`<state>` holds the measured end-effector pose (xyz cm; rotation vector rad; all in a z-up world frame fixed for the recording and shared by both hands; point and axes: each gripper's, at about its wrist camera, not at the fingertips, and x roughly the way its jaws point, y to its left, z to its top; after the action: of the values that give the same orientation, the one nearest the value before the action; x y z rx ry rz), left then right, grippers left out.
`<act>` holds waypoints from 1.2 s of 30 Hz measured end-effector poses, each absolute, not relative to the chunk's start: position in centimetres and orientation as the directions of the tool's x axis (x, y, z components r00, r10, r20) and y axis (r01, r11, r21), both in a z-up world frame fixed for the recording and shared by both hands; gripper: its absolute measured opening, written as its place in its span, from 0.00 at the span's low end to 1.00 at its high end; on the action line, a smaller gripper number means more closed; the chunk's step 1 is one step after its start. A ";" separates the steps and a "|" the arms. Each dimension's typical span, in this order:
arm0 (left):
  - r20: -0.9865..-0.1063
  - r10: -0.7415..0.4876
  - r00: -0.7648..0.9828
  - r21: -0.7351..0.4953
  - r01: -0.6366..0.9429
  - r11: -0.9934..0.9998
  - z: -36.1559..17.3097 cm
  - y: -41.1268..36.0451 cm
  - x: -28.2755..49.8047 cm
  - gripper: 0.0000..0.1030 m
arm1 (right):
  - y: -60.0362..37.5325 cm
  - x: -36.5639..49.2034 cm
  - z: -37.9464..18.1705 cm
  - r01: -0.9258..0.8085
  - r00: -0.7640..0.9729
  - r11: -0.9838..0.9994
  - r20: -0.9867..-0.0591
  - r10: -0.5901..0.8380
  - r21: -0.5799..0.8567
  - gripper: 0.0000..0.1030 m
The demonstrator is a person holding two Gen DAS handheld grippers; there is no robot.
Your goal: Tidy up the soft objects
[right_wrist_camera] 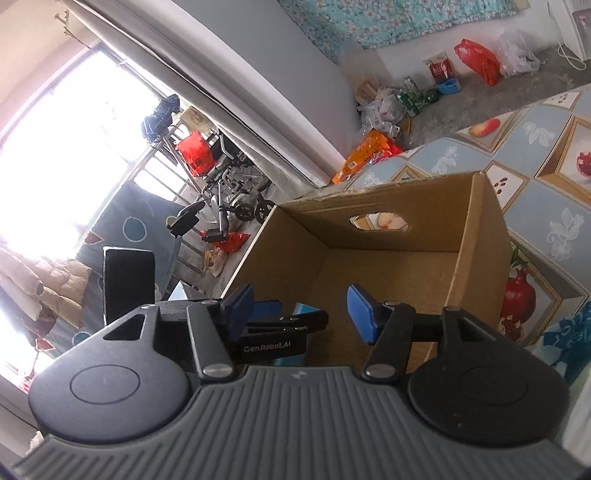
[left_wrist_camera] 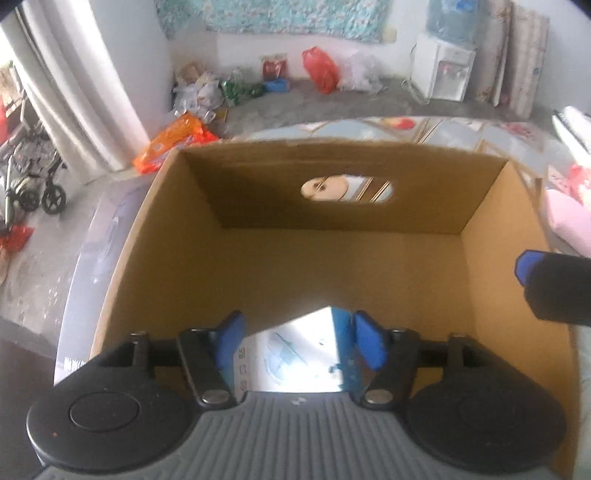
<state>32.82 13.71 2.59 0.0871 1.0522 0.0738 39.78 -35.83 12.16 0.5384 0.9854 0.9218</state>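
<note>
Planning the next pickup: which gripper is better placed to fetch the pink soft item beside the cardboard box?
Right. The right gripper is open, empty and at the right of the cardboard box, nearest the pink soft item; the left gripper points into the box, straddling a white-and-blue pack.

You have a wheelchair (right_wrist_camera: 236, 192) by the window (right_wrist_camera: 66, 147), beside the white curtain (left_wrist_camera: 74, 92). On the floor lie an orange packet (left_wrist_camera: 173, 142) and a red bag (left_wrist_camera: 321, 70) — with a clear plastic bag (left_wrist_camera: 360, 75) beside it. A water dispenser (left_wrist_camera: 443, 70) stands by the wall — floral cloth (left_wrist_camera: 277, 14) hangs above.
</note>
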 end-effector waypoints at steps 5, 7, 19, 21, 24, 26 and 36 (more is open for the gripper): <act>-0.854 0.072 0.515 0.115 0.051 0.992 3.3 13.5 31.0 0.70 | -36.8 39.9 12.2 -0.396 0.257 0.520 -0.452 0.854 0.757 0.58; -0.857 0.079 0.510 0.139 0.079 0.987 3.1 13.5 30.3 0.69 | -37.0 39.9 12.2 -0.396 0.258 0.517 -0.448 0.856 0.759 0.59; -0.960 -0.041 0.275 0.018 0.209 0.978 -2.5 11.4 27.5 0.21 | -36.6 39.5 12.0 -0.396 0.251 0.509 -0.443 0.861 0.764 0.64; -0.963 -0.030 0.269 0.024 0.197 0.980 -3.1 11.3 28.4 0.21 | -36.6 39.5 12.0 -0.396 0.253 0.509 -0.442 0.861 0.764 0.64; -0.956 -0.022 0.292 0.025 0.157 0.987 -3.9 11.6 29.6 0.21 | -37.0 39.6 12.0 -0.393 0.259 0.509 -0.439 0.861 0.766 0.65; -0.950 -0.025 0.310 0.012 0.118 0.993 -3.6 12.1 30.8 0.21 | -37.6 39.7 12.1 -0.389 0.265 0.505 -0.431 0.862 0.771 0.65; -0.917 0.065 0.393 0.046 -0.056 0.997 -3.4 15.6 36.2 0.24 | -42.8 40.0 12.0 -0.370 0.326 0.480 -0.373 0.869 0.795 0.70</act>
<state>36.16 15.60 -3.44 0.0085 1.1641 0.0762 40.03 -42.84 11.97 0.6613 0.8969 0.8941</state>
